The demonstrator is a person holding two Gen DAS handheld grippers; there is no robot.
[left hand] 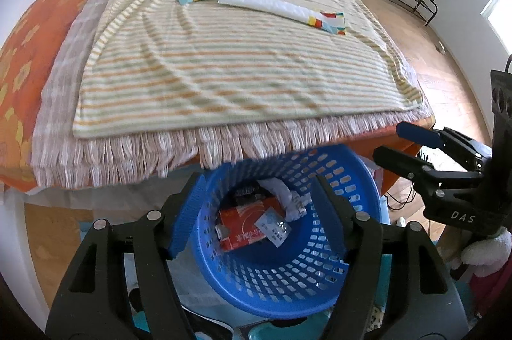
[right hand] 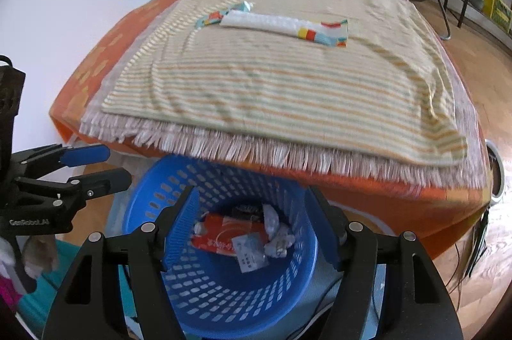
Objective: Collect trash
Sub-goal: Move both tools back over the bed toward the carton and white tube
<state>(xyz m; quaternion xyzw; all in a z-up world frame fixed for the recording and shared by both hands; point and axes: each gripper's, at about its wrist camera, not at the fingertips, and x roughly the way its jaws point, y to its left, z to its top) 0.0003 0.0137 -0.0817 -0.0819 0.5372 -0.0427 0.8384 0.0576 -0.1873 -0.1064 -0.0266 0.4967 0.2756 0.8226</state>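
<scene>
claws: my left gripper (left hand: 256, 212) and right gripper (right hand: 252, 228) both gape empty over the blue basket (left hand: 361, 231) | trash: two wrappers (left hand: 281, 2) on the bed (left hand: 19, 58), ahead (well apart from both); long axes crosswise; neither hand clearly nearer

1. The basket (left hand: 288, 285) mouth lies open from above; both grippers hang over it with nothing between their fingers.
2. The bed (left hand: 400, 145) edge and blanket fringe (left hand: 134, 154) overhang the basket's far rim, blocking entry from that side.
3. Trash (left hand: 252, 228) covers the basket bottom.
4. On the bed's far part, two wrappers (left hand: 278, 4) lie on the otherwise bare striped blanket.
</scene>
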